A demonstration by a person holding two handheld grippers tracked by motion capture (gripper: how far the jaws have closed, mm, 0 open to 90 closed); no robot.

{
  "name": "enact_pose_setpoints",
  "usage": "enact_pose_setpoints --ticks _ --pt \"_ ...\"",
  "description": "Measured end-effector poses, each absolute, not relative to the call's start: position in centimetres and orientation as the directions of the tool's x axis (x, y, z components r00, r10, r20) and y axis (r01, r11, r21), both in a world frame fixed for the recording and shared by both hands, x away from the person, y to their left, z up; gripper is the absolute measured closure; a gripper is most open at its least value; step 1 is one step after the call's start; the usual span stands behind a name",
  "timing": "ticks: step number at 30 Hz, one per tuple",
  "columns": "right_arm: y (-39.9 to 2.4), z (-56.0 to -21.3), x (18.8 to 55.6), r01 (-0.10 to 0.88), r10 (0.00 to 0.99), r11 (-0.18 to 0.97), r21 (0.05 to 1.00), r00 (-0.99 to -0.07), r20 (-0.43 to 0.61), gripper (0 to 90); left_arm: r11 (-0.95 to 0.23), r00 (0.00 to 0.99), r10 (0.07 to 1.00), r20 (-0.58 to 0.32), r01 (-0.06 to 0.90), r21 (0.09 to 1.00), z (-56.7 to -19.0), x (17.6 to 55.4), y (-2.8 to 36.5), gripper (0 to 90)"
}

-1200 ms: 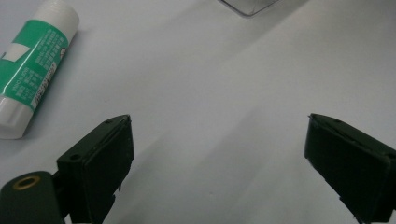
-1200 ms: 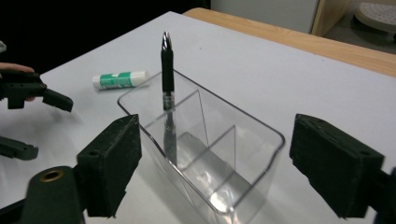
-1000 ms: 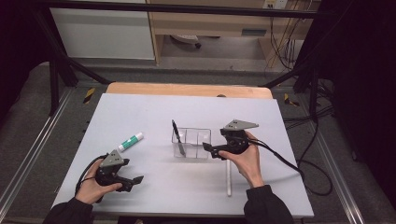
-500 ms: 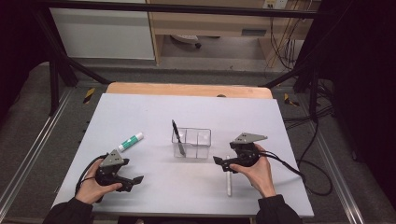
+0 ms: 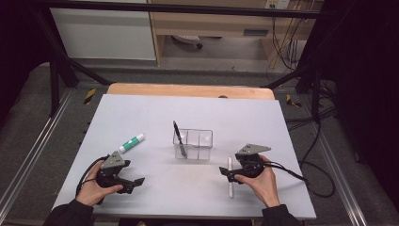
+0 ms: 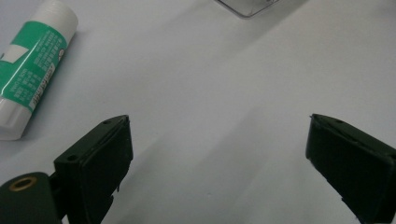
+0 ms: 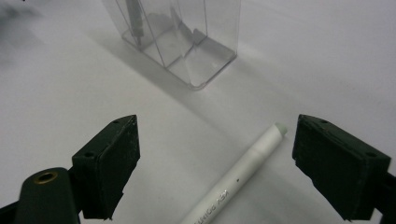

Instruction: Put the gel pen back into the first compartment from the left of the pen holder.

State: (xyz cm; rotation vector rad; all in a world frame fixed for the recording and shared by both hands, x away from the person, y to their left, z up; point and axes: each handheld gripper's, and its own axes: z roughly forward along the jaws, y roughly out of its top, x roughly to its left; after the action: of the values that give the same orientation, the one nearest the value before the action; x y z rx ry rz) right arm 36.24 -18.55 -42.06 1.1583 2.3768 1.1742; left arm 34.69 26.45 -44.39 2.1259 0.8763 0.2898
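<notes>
- The right gripper [image 5: 227, 173] is hovering over the slim white plastic pen [image 7: 236, 179] lying near the desk's [image 5: 188, 113] front edge; its jaws have just been narrowing, though they are gaping wide, straddling it untouched.
- Next, probably: lowering, squeezing, lifting toward the clear plastic compartment organiser [image 5: 195, 145].
- The left gripper [image 5: 134, 182] is resting agape, empty, beside the green-and-white glue stick [image 6: 32, 70].

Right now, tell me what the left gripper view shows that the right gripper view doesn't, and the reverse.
Left gripper view: a green and white glue stick lying flat, beyond the open left gripper. Right gripper view: a white pen lying between the open jaws of the right gripper, which have just been closing, pads off it. Both share the white table and the clear plastic box.
</notes>
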Motion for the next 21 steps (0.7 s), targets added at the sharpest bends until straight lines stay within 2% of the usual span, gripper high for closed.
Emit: enact_pose_setpoints --ticks 6,21 --pt "-18.6 -42.7 35.1 0.541 0.731 0.366 0.757 -0.670 0.125 26.5 -0.439 0.735 0.673 -0.086 0.490 0.753 -44.4 34.7 26.4 7.3" --pt "-19.0 -43.5 33.4 0.537 0.695 0.400 0.743 -0.706 0.136 66.2 -0.437 0.732 0.676 -0.086 0.492 0.753 -44.4 34.7 26.6 7.3"
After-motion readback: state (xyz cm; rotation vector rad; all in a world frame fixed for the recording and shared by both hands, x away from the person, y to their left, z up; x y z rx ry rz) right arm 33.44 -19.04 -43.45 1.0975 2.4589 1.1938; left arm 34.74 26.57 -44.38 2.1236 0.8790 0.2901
